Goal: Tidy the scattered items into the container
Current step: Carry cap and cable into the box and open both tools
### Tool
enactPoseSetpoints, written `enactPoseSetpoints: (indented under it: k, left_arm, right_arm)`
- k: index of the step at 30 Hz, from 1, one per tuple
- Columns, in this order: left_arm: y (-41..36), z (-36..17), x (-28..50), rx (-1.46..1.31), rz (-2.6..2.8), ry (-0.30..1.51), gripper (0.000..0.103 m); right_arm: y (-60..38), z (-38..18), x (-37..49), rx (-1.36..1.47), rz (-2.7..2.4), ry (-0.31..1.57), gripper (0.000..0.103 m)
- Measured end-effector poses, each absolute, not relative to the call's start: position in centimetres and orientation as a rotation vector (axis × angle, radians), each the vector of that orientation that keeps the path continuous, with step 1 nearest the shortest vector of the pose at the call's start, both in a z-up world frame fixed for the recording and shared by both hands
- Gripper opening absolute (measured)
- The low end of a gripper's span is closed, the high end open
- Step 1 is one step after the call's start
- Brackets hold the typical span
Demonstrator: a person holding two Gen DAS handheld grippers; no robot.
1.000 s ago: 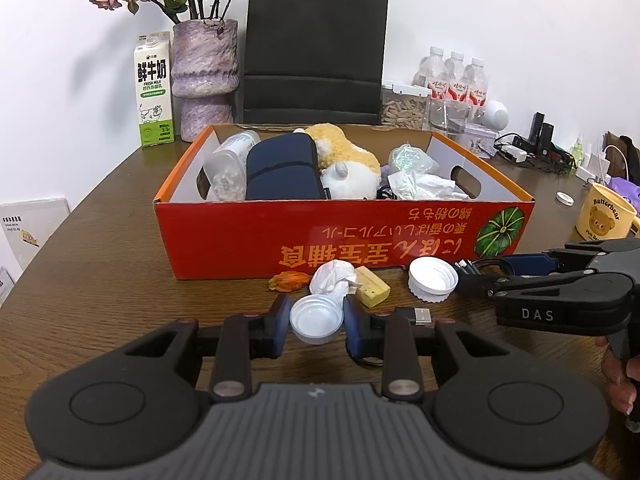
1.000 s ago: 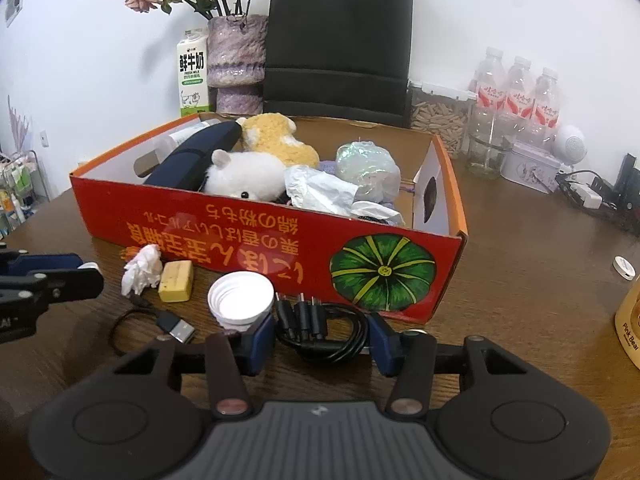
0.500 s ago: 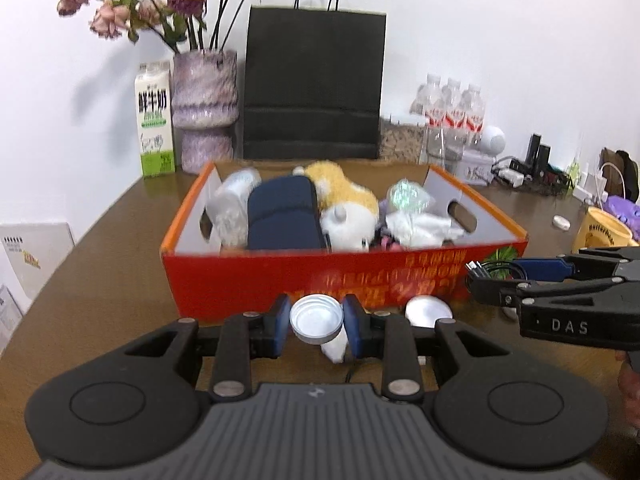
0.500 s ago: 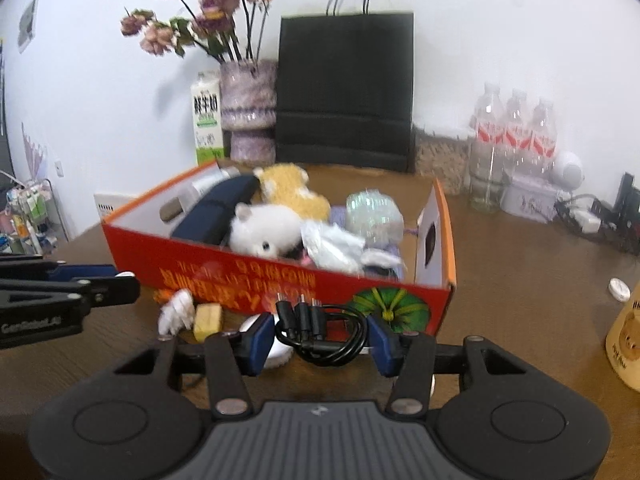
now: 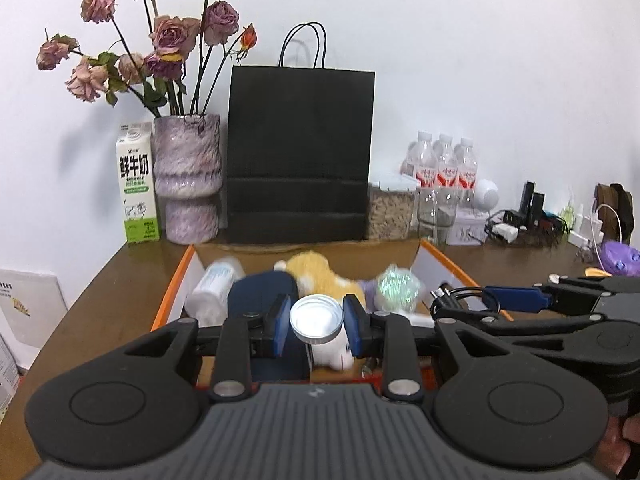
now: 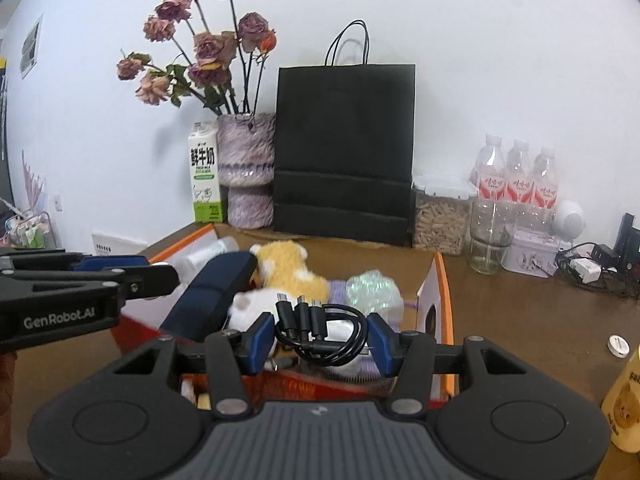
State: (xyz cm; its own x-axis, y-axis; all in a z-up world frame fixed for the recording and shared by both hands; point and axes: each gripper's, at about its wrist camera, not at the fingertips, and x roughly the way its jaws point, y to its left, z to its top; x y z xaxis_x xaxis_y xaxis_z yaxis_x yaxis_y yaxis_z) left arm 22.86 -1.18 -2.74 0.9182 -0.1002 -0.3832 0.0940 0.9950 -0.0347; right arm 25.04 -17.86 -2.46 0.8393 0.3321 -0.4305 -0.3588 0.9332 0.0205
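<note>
My left gripper (image 5: pixel 317 323) is shut on a small white plastic lid (image 5: pixel 316 317), held above the front of the orange cardboard box (image 5: pixel 176 286). My right gripper (image 6: pixel 321 335) is shut on a coiled black cable (image 6: pixel 320 330) with several plugs, also raised over the box (image 6: pixel 444 280). Inside the box lie a dark blue pouch (image 6: pixel 216 288), a yellow plush (image 6: pixel 282 266), a white plush (image 6: pixel 248 308), a white bottle (image 5: pixel 214 286) and an iridescent ball (image 6: pixel 372 288). Each gripper shows in the other's view, the right gripper (image 5: pixel 472 300) at the right edge and the left gripper (image 6: pixel 156 276) at the left.
Behind the box stand a black paper bag (image 5: pixel 300 160), a purple vase with dried roses (image 5: pixel 188 176) and a milk carton (image 5: pixel 138 192). Water bottles (image 6: pixel 516 176), a jar of pellets (image 6: pixel 440 220), a glass (image 6: pixel 488 236) and chargers (image 5: pixel 524 224) crowd the back right. A yellow cup (image 6: pixel 624 408) stands near right.
Both grippers have risen from table level to above the box's front wall, each carrying its item. The loose items in front of the box have dropped out of sight.
</note>
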Motion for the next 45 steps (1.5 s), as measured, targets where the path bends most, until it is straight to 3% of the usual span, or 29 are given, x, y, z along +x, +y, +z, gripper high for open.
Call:
enactPoseSetpoints:
  k: [19,32,33,34,35,36,39,41,45]
  left_arm:
    - [-1.7,-4.8,32.7,-0.043,-0.111,0.460,0.029]
    - [-1.4,-6.0,33.9,-0.007,-0.108,0.499,0.031]
    - [-1.4,-5.9,33.8,-0.003,-0.103,0.493,0.033]
    - [-1.3,-5.7,33.7,0.002,-0.095,0.488,0.049]
    - [-1.2,-5.6,33.6,0.007,-0.083,0.482,0.063]
    - [-1.1,-5.4,33.4,0.014,-0.058,0.469,0.069]
    - [-0.4,-5.0,33.1,0.014,-0.008,0.447,0.098]
    - [0.2,-4.8,33.0,0.002,0.018,0.442,0.103]
    - [1.0,-4.7,32.9,-0.022,0.004,0.461,0.103]
  right_arm:
    - [-17.5,-3.9,34.0,-0.009,0.369,0.510,0.049]
    - [-17.4,-5.2,35.1,-0.027,0.375,0.570,0.050]
    - [-17.4,-5.1,35.0,-0.024,0.375,0.569,0.052]
    - [-17.5,-5.0,34.9,-0.022,0.374,0.568,0.056]
    - [-17.5,-4.8,34.8,-0.023,0.369,0.566,0.069]
    - [-17.6,-4.6,34.7,-0.023,0.352,0.556,0.077]
    - [-18.0,-4.2,34.5,-0.014,0.332,0.540,0.094]
    - [-18.4,-4.1,34.7,0.000,0.335,0.548,0.103]
    - [-18.3,-4.3,34.8,-0.011,0.335,0.564,0.103]
